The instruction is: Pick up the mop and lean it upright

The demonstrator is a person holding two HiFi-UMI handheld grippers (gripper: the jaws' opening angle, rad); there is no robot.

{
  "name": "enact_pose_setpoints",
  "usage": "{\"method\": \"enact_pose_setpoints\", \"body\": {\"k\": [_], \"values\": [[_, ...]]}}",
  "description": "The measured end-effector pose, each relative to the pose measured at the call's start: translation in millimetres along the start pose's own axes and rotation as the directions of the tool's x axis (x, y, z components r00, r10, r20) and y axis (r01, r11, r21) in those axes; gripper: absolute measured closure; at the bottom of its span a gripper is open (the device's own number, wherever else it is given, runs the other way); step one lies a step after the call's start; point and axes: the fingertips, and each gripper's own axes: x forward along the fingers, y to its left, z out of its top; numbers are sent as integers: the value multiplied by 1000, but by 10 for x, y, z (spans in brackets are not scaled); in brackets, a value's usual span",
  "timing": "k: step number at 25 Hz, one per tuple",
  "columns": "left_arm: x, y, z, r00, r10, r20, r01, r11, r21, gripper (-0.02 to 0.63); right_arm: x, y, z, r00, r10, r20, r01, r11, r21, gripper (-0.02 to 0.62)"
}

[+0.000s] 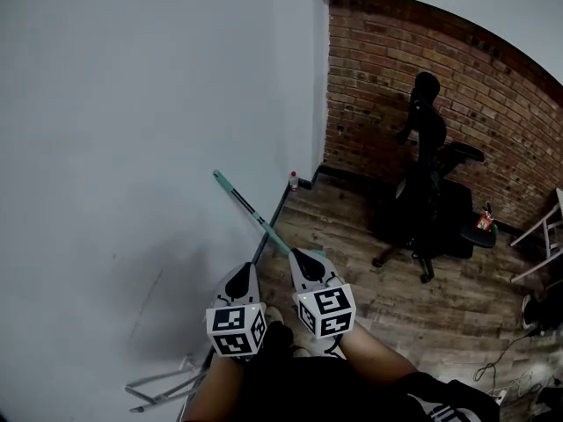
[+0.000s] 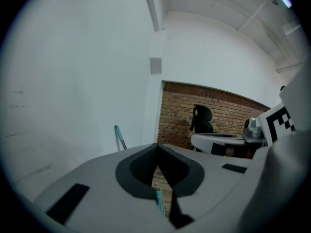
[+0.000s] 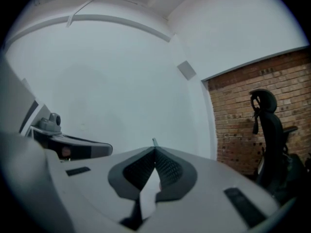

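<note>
The mop handle is a thin teal and grey pole that slants from its teal tip on the white wall down to my right gripper. That gripper is shut, its jaw tips meeting. The pole runs in under them, and its tip pokes up just past them in the right gripper view. Whether the pads pinch it I cannot tell. My left gripper is beside it on the left, also shut. In the left gripper view the mop tip stands left of the jaws. The mop head is hidden.
A black office chair stands by the brick wall at the right. A small bottle sits in the corner. A metal frame lies on the floor at lower left. Cables trail at lower right.
</note>
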Motion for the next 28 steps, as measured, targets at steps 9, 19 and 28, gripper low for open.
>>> {"method": "enact_pose_setpoints", "body": {"k": [9, 19, 28], "values": [[703, 551, 452, 996, -27, 80, 30, 999, -40, 609, 876, -38, 294, 1000, 5, -5, -6, 994, -107, 583], [1091, 1105, 475, 999, 11, 48, -6, 994, -106, 609, 1603, 39, 283, 996, 40, -75, -50, 990, -133, 583], [1403, 1325, 514, 1000, 1, 25, 2, 993, -118, 609, 1987, 42, 275, 993, 56, -103, -71, 986, -149, 583]]}}
